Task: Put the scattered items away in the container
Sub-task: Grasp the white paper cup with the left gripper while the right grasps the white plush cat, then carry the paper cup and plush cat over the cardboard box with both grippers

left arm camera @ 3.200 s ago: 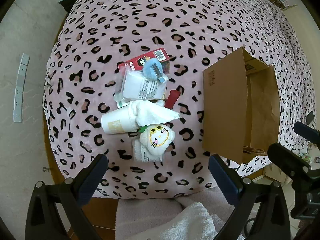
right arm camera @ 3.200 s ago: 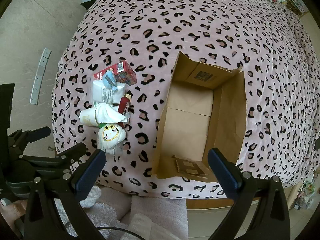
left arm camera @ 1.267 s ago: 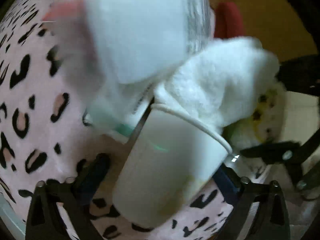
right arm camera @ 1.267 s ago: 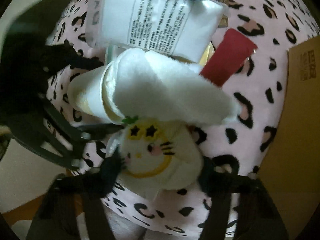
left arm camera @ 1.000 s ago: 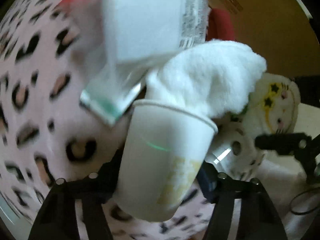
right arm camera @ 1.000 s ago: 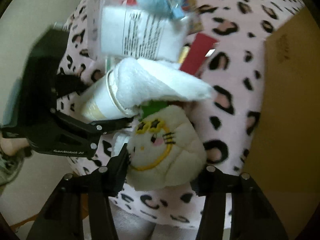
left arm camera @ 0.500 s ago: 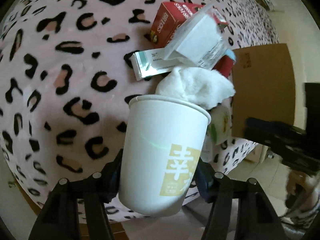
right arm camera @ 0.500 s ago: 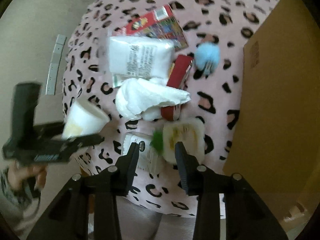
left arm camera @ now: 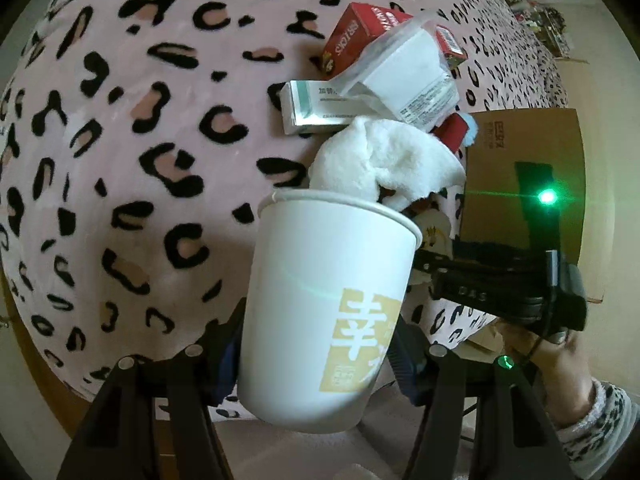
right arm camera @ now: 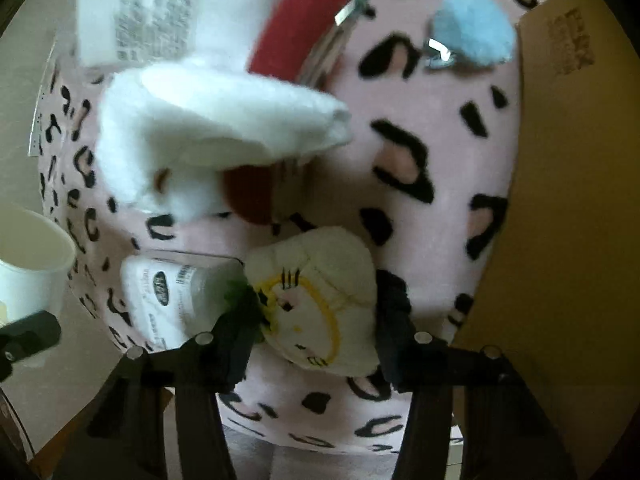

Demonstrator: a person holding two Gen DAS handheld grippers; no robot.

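A white paper cup (left arm camera: 320, 300) with a gold label hangs upright above the leopard blanket, my left gripper (left arm camera: 316, 350) shut on its lower wall. The cup's rim (right arm camera: 32, 260) shows at the left edge of the right wrist view. A cream cat plush (right arm camera: 320, 292) lies near the blanket's front edge. My right gripper (right arm camera: 316, 332) straddles it, jaws closing, with both fingers touching its sides. The open cardboard box (right arm camera: 568, 200) stands right of the plush; its brown side (left arm camera: 520, 148) shows behind the right tool's black body (left arm camera: 500, 284).
A white fluffy cloth (right arm camera: 208, 128) lies over a red pouch (right arm camera: 296, 36). A blue pompom clip (right arm camera: 472, 28) sits near the box. A red carton (left arm camera: 360, 36), white packet (left arm camera: 412, 80), green-edged carton (left arm camera: 320, 108) and clear packet (right arm camera: 168, 288) lie around. A hand (left arm camera: 560, 368) holds the right tool.
The left gripper has risen with the cup and rolled it upright, clear of the cloth. The right gripper has dropped from high above to close around the plush.
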